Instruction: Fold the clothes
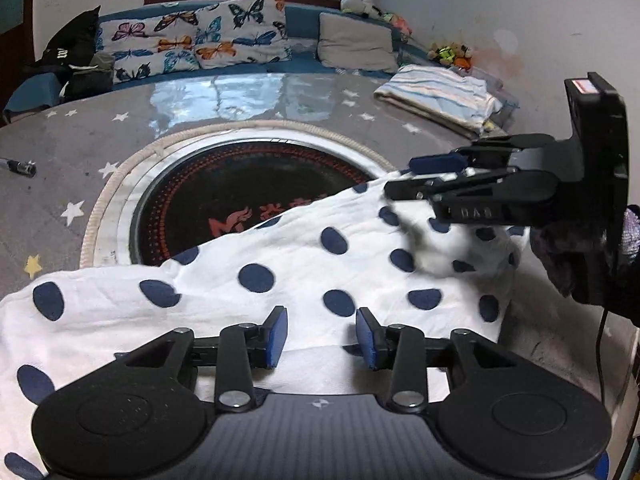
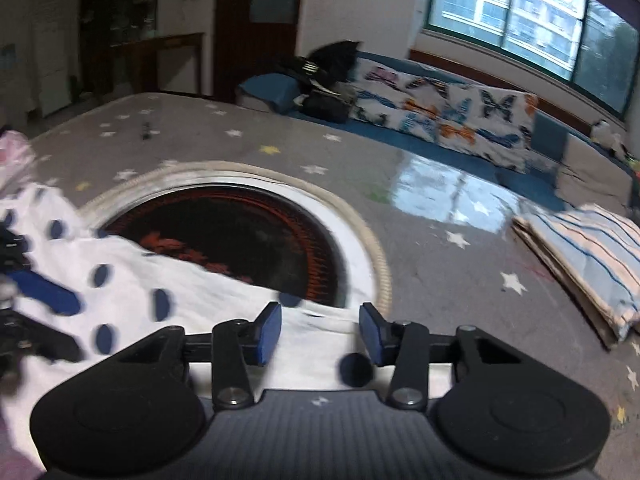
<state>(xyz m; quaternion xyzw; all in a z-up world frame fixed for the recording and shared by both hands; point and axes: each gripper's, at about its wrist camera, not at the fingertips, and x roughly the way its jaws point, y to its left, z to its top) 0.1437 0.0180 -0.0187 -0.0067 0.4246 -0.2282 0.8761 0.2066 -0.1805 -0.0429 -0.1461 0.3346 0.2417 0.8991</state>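
A white garment with dark blue polka dots (image 1: 288,280) lies spread on the grey star-patterned table, partly over the round black inset. It also shows in the right wrist view (image 2: 168,292). My left gripper (image 1: 322,334) is open just above the near part of the garment, its blue pads apart and empty. My right gripper (image 2: 320,330) is open over the garment's right edge. It shows from the side in the left wrist view (image 1: 404,178), above the garment's far right corner, holding nothing.
A folded striped cloth (image 1: 440,94) lies at the table's far right, also in the right wrist view (image 2: 588,256). The round black inset (image 1: 248,204) has a rope rim. A sofa with butterfly cushions (image 1: 200,36) runs behind the table. A small metal object (image 1: 20,167) lies far left.
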